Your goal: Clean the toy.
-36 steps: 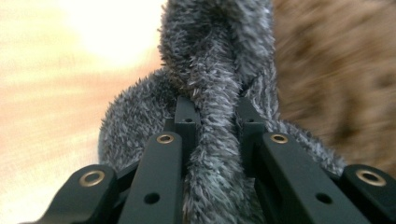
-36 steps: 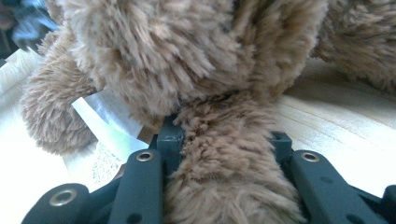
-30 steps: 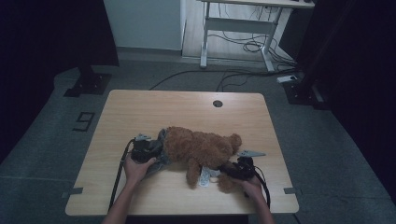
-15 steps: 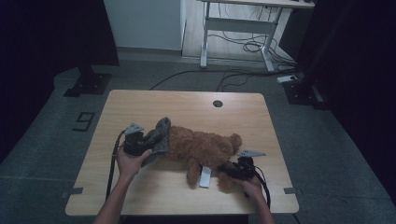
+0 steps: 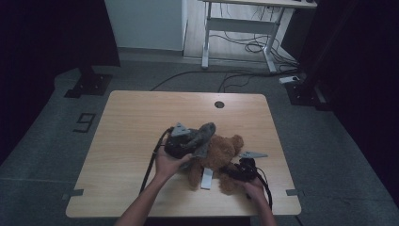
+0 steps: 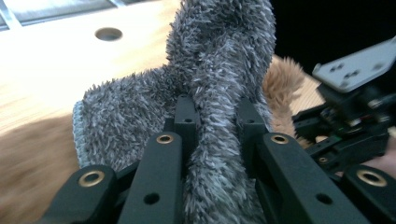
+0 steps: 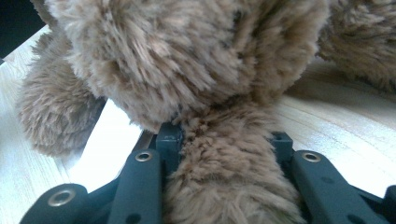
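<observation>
Your left hand-held gripper [image 6: 212, 135] pinches a fold of the grey cloth [image 6: 210, 60], lifted over the teddy bear [image 5: 221, 153] lying on the worktop [image 5: 131, 122]; your right hand-held gripper [image 7: 224, 154] clamps the bear's limb

My two forearms enter from the near edge, the left hand [image 5: 170, 162] raising its tongs [image 5: 200, 141] above the counter with both jaws pinched on grey fabric, the right hand [image 5: 254, 188] keeping its tongs [image 5: 230, 172] low with jaws clamped around a brown furry limb.
</observation>
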### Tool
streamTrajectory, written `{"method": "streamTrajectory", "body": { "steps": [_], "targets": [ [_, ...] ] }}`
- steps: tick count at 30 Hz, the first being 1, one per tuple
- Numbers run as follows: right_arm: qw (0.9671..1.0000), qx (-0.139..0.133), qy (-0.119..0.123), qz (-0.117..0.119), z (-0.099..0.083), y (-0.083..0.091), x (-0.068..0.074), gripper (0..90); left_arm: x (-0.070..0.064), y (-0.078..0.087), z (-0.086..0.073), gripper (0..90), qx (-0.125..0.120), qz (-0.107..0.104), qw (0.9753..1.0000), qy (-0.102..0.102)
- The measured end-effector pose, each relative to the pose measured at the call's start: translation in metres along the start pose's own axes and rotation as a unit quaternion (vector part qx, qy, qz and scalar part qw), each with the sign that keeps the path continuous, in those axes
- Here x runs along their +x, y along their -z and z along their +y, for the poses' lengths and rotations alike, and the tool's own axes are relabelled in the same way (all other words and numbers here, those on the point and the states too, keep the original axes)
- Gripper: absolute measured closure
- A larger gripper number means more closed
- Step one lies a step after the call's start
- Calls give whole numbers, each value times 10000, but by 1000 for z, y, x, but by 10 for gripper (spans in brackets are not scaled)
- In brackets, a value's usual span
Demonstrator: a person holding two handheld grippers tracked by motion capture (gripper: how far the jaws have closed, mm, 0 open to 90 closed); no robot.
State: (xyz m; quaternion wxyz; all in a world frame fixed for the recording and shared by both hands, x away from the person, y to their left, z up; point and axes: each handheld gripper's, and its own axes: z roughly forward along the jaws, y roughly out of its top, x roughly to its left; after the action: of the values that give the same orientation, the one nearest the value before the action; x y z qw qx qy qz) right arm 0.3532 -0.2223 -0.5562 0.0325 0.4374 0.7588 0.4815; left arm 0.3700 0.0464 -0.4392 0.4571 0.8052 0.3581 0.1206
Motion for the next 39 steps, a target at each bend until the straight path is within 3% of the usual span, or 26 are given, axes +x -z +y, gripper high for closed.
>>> {"method": "streamTrajectory", "body": {
  "steps": [2, 3, 6, 13, 19, 24, 30, 34, 37, 39],
  "targets": [
    [10000, 8, -3, 5, 0, 0, 0, 607, 0, -12, -2, 756, 149, 37, 9999, 19],
    [10000, 9, -2, 4, 0, 0, 0, 607, 3, -16, -5, 756, 128, 8, 9998, 134],
    [10000, 10, -2, 10, 0, 0, -1, 605, 8, -13, -9, 756, 65, -29, 9997, 226],
    [10000, -17, 57, 6, 0, 0, 0, 604, 33, 16, -17, 757, -55, 328, 9990, 288],
    [10000, -1, 13, 23, 0, 0, -1, 603, 64, 42, -22, 758, -65, 792, 9955, 507],
    [10000, -9, 16, 21, 0, 0, 0, 603, 97, 38, -35, 758, 30, 637, 9925, 1046],
    [10000, -1, -5, 38, 0, 0, 0, 602, 107, 35, -47, 764, 171, 884, 9900, 1082],
    [10000, 13, -27, 31, 0, -1, -1, 602, 114, 34, -64, 765, 366, 1027, 9876, 1130],
    [10000, 18, -44, 34, 0, -1, -1, 601, 118, 32, -81, 765, 359, 784, 9872, 1338],
    [10000, 25, -53, 25, 0, 0, -2, 601, 120, 31, -91, 765, 442, 759, 9863, 1398]
  ]
}}
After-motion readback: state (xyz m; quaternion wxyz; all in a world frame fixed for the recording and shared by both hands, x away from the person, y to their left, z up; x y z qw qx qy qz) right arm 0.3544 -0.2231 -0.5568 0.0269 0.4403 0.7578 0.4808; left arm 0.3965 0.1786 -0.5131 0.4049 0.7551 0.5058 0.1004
